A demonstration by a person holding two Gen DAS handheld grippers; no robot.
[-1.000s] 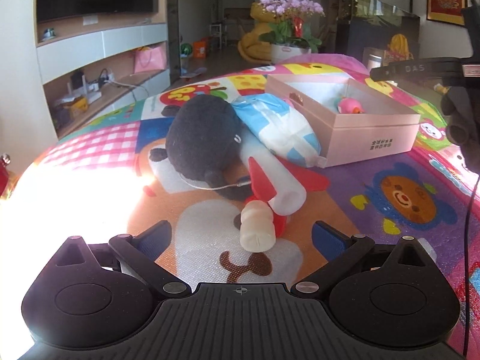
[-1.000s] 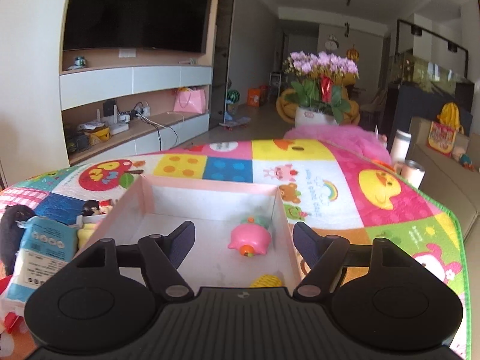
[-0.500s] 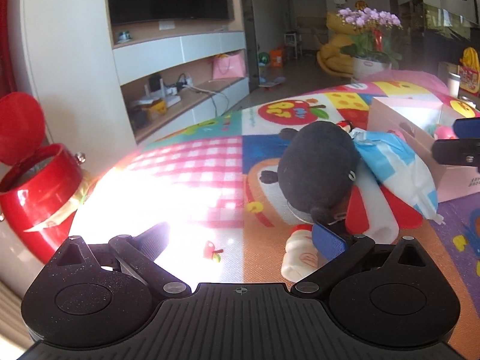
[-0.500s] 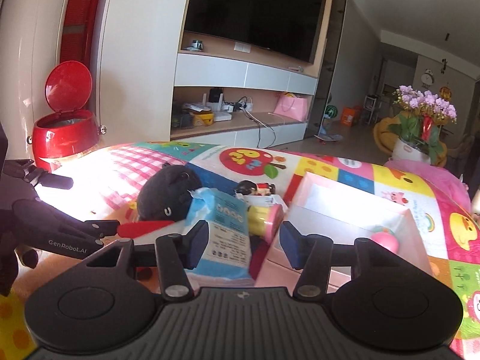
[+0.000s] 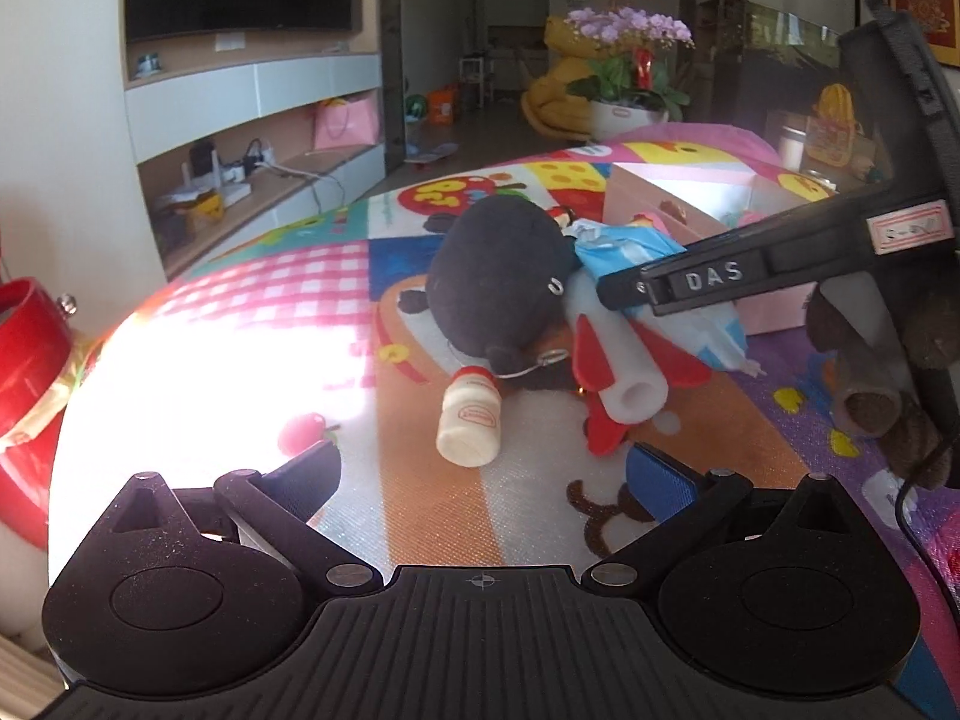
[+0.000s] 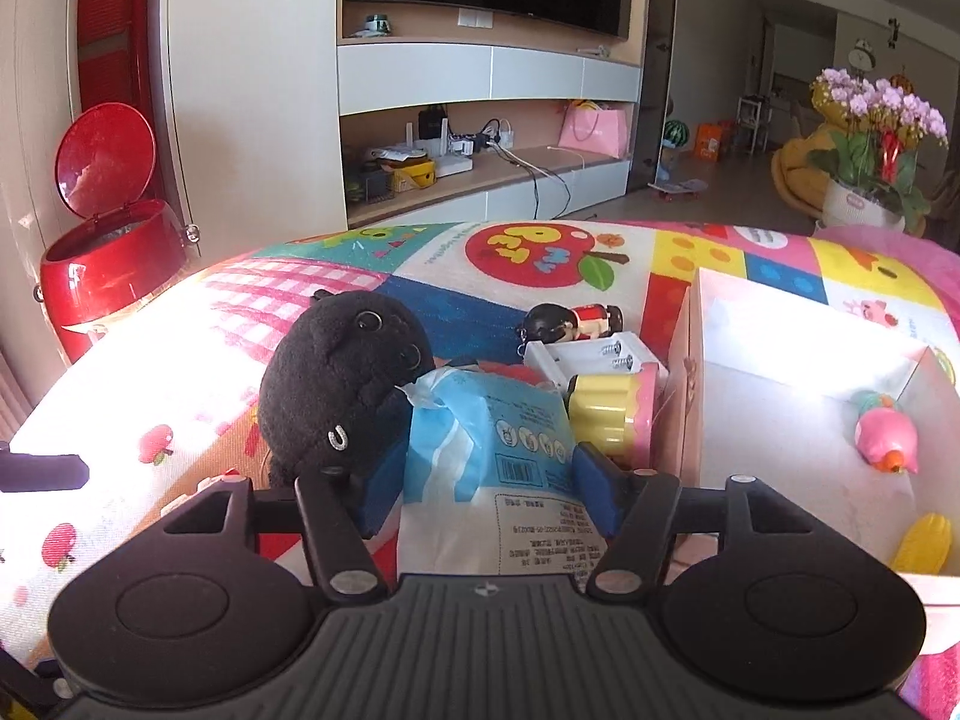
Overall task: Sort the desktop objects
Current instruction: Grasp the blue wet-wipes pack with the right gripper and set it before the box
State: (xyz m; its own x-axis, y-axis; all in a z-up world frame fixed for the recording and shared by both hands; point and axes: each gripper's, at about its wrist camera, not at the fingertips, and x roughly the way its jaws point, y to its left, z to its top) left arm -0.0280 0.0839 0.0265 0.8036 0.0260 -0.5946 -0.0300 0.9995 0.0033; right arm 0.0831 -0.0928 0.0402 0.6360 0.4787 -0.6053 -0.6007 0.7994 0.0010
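A: The right gripper point(image 6: 483, 489) sits low over the blue tissue pack point(image 6: 486, 438), which lies near the middle of the play mat point(image 6: 522, 252) between the black plush toy point(image 6: 342, 378) on its left and the pink box point(image 6: 774, 384) on its right. The pack looks like the item in hand, and the box the likely place for it.

B: How should the person take it well?

A: The pack is soft and will probably sag, so the pads should bite across its body, not just the loose crimped end. The plush leans against the pack's left edge, so the left pad needs to slip between the two without snagging fur. A clean lift before heading right over the box wall would keep the yellow and pink cup point(image 6: 612, 414) from being dragged along.

B: And the tongs themselves?

A: The right pair stands about half apart and is easing slightly wider, with the pack between the blue pads; they flank its sides but whether they press cannot be told. The left gripper point(image 5: 483, 480) is spread wide and empty, hovering above the mat just short of the small white bottle point(image 5: 469, 423), touching nothing
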